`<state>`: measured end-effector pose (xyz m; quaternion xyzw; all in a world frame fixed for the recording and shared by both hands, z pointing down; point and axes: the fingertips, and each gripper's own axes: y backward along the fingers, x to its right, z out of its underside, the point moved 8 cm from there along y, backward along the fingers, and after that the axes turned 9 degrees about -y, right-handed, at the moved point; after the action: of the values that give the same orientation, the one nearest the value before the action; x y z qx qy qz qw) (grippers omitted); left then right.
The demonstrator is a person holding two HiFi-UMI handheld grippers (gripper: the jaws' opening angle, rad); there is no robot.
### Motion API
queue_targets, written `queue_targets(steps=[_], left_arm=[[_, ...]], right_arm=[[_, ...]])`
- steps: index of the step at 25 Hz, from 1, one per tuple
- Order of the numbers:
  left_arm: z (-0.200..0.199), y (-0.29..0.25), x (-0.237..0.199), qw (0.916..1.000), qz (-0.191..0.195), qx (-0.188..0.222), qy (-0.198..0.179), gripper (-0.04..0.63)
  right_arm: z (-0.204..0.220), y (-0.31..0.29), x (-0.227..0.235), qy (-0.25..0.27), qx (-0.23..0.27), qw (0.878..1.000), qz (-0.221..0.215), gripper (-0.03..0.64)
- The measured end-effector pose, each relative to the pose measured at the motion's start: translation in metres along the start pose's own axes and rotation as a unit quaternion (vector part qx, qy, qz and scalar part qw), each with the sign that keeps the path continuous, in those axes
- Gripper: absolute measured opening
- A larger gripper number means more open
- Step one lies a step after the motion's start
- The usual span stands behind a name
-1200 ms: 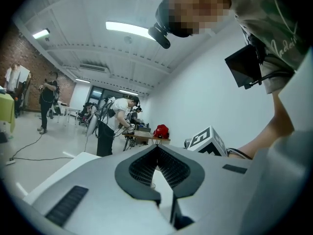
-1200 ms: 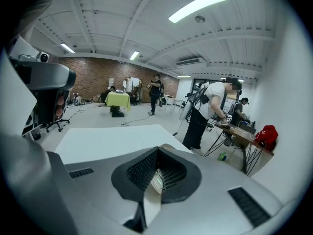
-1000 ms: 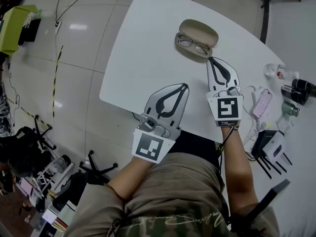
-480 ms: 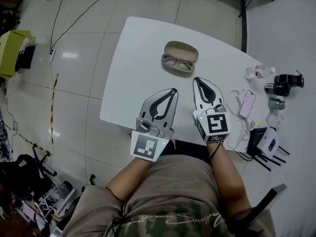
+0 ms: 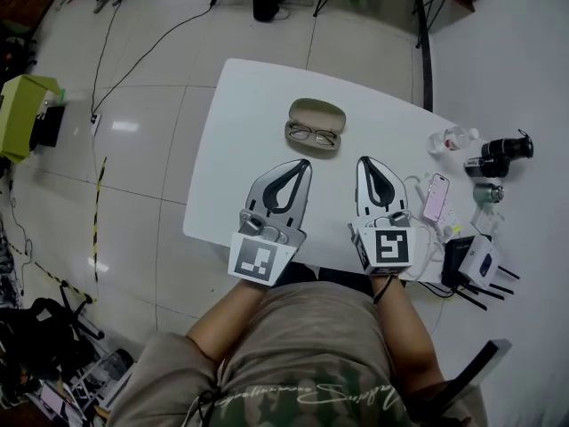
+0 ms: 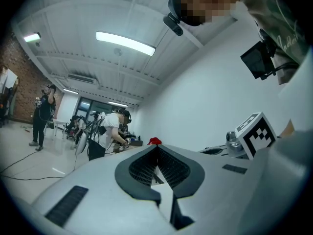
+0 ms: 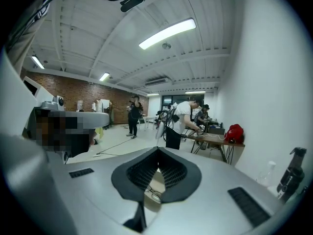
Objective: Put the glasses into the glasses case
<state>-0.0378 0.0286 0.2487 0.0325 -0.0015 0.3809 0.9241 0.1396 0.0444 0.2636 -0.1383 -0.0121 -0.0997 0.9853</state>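
**Glasses in open case, both claws shut and empty**

The glasses case [image 5: 318,111] lies open near the middle of the desk's [image 5: 233,132] far edge. The glasses [image 5: 312,135] lie in its nearer half, lenses towards the person. The left gripper [image 5: 303,164] and right gripper [image 5: 365,161] lie side by side by the near edge and point at the case, well apart from it. On each, the jaw tips meet and grip nothing. Each marker cube [image 5: 260,259] shows a black-and-white square pattern. Along the right edge lie a pink phone [image 5: 436,197] and a clear bottle [image 5: 447,139]. Print on the person's shirt [image 5: 307,397] is too blurred to read.
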Motion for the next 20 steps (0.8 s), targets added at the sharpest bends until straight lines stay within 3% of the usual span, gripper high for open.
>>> queue_targets(steps=[9,20], left_arm=[[-0.021,0.001,0.024,0.9999,0.007,0.006,-0.009,0.006],[-0.048,-0.024,0.103,0.9998,0.01,0.017,-0.006,0.006]], right_arm=[[-0.009,0.033,0.018,-0.011,0.04,0.999,0.001,0.012],[-0.007,0.107,0.079,-0.031,0.056,0.998,0.025,0.012]])
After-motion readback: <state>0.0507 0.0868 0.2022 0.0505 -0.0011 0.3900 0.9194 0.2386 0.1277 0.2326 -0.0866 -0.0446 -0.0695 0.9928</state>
